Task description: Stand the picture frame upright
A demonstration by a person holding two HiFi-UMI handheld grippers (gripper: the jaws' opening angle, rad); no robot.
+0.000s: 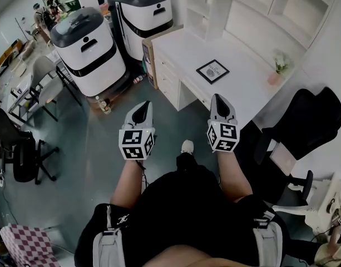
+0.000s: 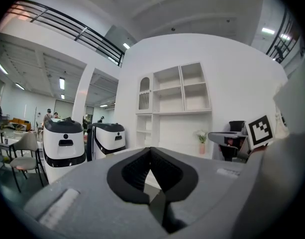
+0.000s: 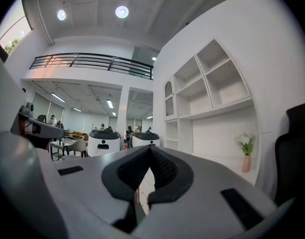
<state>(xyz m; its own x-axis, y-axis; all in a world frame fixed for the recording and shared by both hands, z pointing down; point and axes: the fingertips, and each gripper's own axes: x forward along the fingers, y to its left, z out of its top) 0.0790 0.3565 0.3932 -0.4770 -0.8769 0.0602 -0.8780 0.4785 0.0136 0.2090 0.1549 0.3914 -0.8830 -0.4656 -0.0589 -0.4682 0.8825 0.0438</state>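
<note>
Picture frame (image 1: pixel 212 71) lying flat, head view only

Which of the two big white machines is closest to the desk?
The farther machine, standing right beside the desk; the other machine stands apart, further left.

The print in the picture frame (image 1: pixel 212 71) (pale marks on black) is too small to read; the white shelf unit (image 1: pixel 253 4) runs off the top edge.

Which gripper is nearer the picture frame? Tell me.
Right. The right gripper is just short of the picture frame; the left gripper is farther left, over the floor.
</note>
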